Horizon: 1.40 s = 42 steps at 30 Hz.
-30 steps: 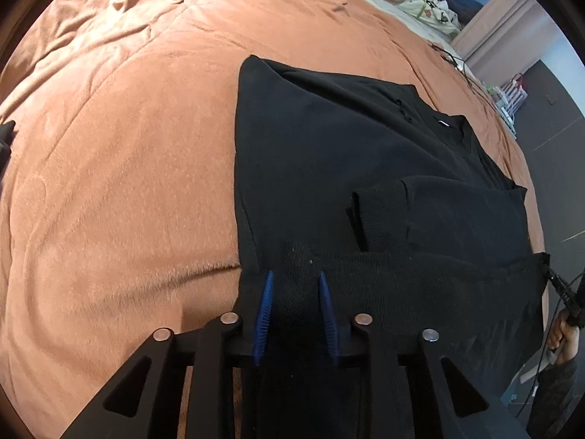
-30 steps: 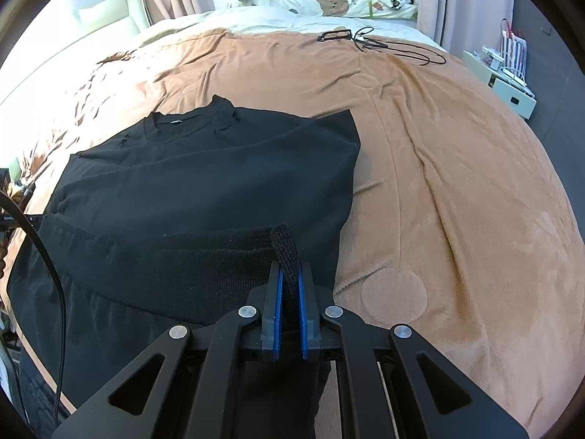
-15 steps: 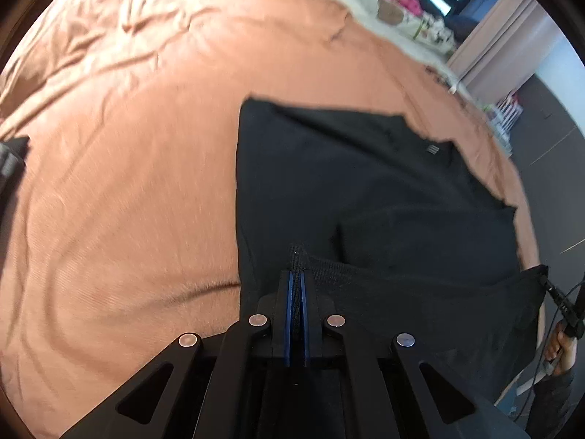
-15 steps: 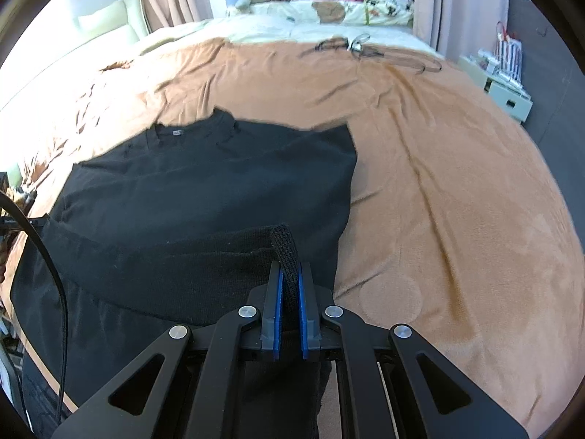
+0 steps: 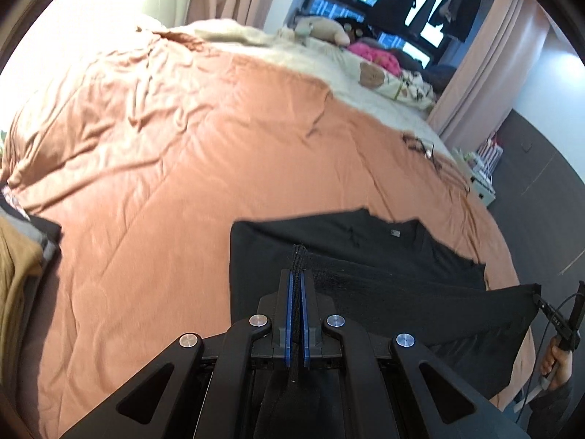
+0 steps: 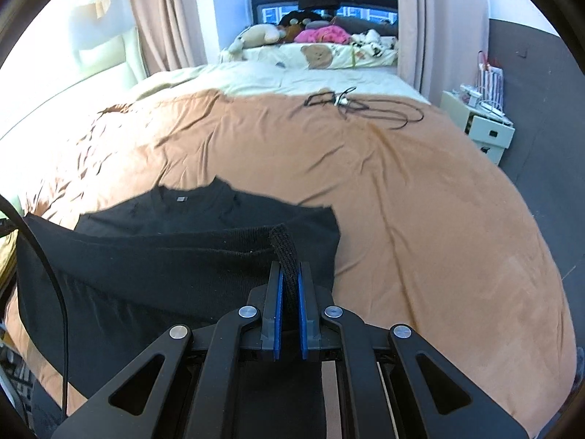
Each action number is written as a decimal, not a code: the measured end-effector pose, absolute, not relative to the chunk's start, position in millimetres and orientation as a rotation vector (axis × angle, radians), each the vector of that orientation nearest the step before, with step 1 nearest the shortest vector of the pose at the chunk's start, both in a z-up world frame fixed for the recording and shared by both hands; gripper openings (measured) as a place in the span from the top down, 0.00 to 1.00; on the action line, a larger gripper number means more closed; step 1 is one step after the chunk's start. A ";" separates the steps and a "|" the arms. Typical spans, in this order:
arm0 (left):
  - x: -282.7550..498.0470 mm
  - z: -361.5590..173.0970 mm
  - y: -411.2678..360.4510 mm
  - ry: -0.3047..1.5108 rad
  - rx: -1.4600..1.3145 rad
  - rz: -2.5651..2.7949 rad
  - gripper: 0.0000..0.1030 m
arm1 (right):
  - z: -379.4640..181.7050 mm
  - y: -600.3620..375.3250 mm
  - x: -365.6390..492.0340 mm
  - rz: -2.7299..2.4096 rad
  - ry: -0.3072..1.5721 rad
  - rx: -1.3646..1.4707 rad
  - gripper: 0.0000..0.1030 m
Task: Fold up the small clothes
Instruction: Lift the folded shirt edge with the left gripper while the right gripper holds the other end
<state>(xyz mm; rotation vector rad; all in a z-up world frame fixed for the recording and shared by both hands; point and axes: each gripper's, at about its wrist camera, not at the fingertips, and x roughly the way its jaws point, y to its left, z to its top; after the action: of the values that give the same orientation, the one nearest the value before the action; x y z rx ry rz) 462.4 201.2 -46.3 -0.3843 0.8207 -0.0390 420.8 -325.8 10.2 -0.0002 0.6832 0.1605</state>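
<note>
A black sweater [image 5: 365,256] [image 6: 182,226] lies on the brown bedspread, collar and small grey label toward the far side. Its ribbed bottom hem is lifted off the bed and stretched between both grippers. My left gripper [image 5: 297,274] is shut on one corner of the hem, the knit edge sticking up between the blue pads. My right gripper [image 6: 289,267] is shut on the other corner, a ribbed tab standing above its pads. In the left wrist view the hem runs right to the other hand [image 5: 555,362].
The brown bedspread [image 6: 402,201] spreads wide on the far side and to the right. A tangle of black cables [image 6: 351,104] lies near the pale sheet. Plush toys and pillows [image 6: 314,44] sit by the window. Folded clothes [image 5: 22,256] lie at the left edge. A white nightstand [image 6: 479,128] stands right.
The left gripper shut on the hem corner. Both grippers rose and tilted up, lifting the hem off the bed; the window and far end of the bed came into view.
</note>
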 end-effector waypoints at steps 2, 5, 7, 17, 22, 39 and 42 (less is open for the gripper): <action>471.5 -40.5 199.3 0.808 -0.383 -0.027 0.97 | 16.7 -325.8 427.2 0.159 0.678 0.012 0.97; 488.8 -31.5 197.5 0.793 -0.378 -0.003 0.97 | 24.0 -321.5 439.8 0.147 0.669 -0.001 0.97; 502.9 -26.4 196.0 0.786 -0.376 0.011 0.97 | 29.0 -318.3 451.7 0.140 0.664 -0.009 0.97; 573.7 -36.9 199.2 0.810 -0.352 0.071 0.97 | 25.4 -302.0 530.1 0.105 0.693 -0.002 0.97; 614.1 -64.5 196.9 0.870 -0.324 0.089 0.97 | 11.9 -293.5 580.2 0.089 0.737 -0.024 0.97; 691.1 -136.8 198.8 0.972 -0.240 0.142 0.97 | -49.0 -271.9 699.2 0.023 0.824 -0.079 0.97; 703.0 -146.2 198.2 0.992 -0.228 0.158 0.97 | -57.9 -271.6 702.9 0.006 0.831 -0.075 0.97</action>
<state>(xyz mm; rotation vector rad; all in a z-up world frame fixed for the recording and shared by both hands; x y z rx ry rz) 703.0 198.2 -146.2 -0.2283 0.9921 0.1585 702.9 -271.6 -57.9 -0.0753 0.8307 0.0059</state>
